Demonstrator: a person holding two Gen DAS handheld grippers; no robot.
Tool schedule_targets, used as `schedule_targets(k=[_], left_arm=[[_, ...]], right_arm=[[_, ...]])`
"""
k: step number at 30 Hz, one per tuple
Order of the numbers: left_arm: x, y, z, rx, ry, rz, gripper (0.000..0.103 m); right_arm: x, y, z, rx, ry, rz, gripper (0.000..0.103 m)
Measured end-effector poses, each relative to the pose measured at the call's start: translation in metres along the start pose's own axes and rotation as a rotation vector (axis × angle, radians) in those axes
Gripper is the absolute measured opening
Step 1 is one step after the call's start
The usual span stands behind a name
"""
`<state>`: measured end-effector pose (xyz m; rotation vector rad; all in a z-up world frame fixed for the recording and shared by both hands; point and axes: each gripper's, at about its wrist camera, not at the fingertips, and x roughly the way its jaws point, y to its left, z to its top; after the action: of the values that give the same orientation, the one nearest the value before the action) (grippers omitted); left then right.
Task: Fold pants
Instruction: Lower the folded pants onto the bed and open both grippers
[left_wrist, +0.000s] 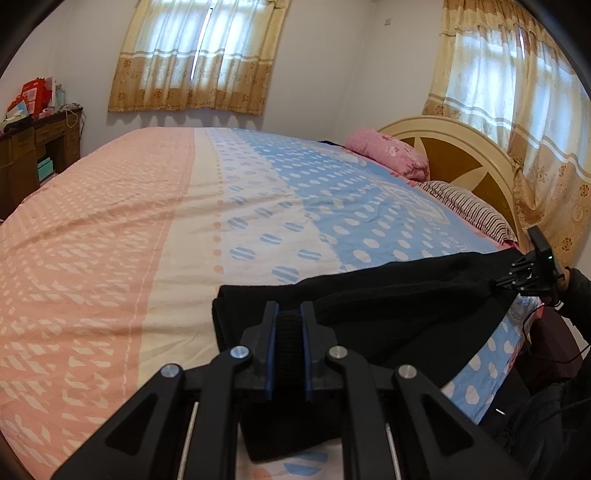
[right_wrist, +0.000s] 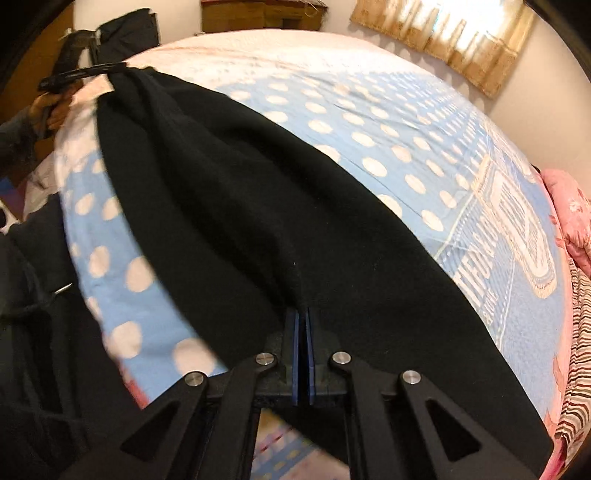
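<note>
Left wrist: left tongs (left_wrist: 289, 314) clamped narrow on a bunched ribbed edge of the black pants (left_wrist: 388, 295), which stretch rightward over the near edge of the bed (left_wrist: 147, 240). Right tongs (left_wrist: 496, 283) grip the far end.
Right wrist: right tongs (right_wrist: 303, 314) pinched nearly closed on pants (right_wrist: 258, 206) fabric; left tongs (right_wrist: 123, 65) hold the opposite end, top left. Pink pillow (right_wrist: 570, 210) at right.

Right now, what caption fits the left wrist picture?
Left claw pinching black pants above the dotted bedspread.
</note>
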<state>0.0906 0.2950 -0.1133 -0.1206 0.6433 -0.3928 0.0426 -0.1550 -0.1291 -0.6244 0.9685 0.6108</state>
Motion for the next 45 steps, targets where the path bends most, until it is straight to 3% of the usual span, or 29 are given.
schedule_targets(k=[6,12,16,19,23,29,32,34,35,38,39,40,45], left_arm=[[-0.002,0.008,-0.014,-0.021,0.021,-0.004,0.012],[-0.010,0.010,-0.029,-0.042,0.036,-0.017,0.017],[-0.023,0.014,-0.034,-0.044,0.036,-0.010,0.020],[-0.035,0.018,-0.039,-0.056,0.029,0.008,0.020],[-0.051,0.027,-0.041,-0.080,-0.016,0.068,0.020],[-0.055,0.031,-0.033,-0.125,-0.084,0.086,0.018],[-0.047,0.012,-0.023,-0.097,-0.110,0.056,0.028],[-0.037,-0.002,-0.016,-0.083,-0.113,0.019,0.051],[-0.030,-0.010,-0.013,-0.074,-0.110,0.007,0.055],[-0.009,-0.025,-0.008,-0.048,-0.079,-0.027,0.057],[-0.001,-0.027,-0.007,-0.045,-0.063,-0.029,0.057],[0.008,-0.029,-0.007,-0.045,-0.039,-0.034,0.057],[0.022,-0.023,-0.021,-0.055,0.058,-0.008,0.057]], right_arm=[[0.013,0.023,-0.027,-0.027,0.062,0.009,0.003],[0.012,0.023,-0.027,-0.009,0.044,-0.007,0.004],[0.003,0.033,-0.031,-0.071,0.054,-0.046,0.011],[-0.016,0.039,-0.028,-0.064,0.003,-0.025,0.020],[-0.040,0.058,0.002,-0.070,-0.108,0.027,0.033],[-0.003,0.120,0.065,-0.151,-0.139,0.098,0.034],[0.028,0.134,0.089,-0.167,-0.133,0.153,0.034],[0.041,0.148,0.094,-0.187,-0.113,0.167,0.034],[0.054,0.154,0.098,-0.194,-0.094,0.158,0.034],[0.066,0.157,0.099,-0.176,-0.082,0.160,0.031],[0.063,0.154,0.099,-0.157,-0.089,0.180,0.024],[0.060,0.153,0.100,-0.146,-0.092,0.198,0.005],[0.045,0.164,0.098,-0.178,-0.096,0.232,0.003]])
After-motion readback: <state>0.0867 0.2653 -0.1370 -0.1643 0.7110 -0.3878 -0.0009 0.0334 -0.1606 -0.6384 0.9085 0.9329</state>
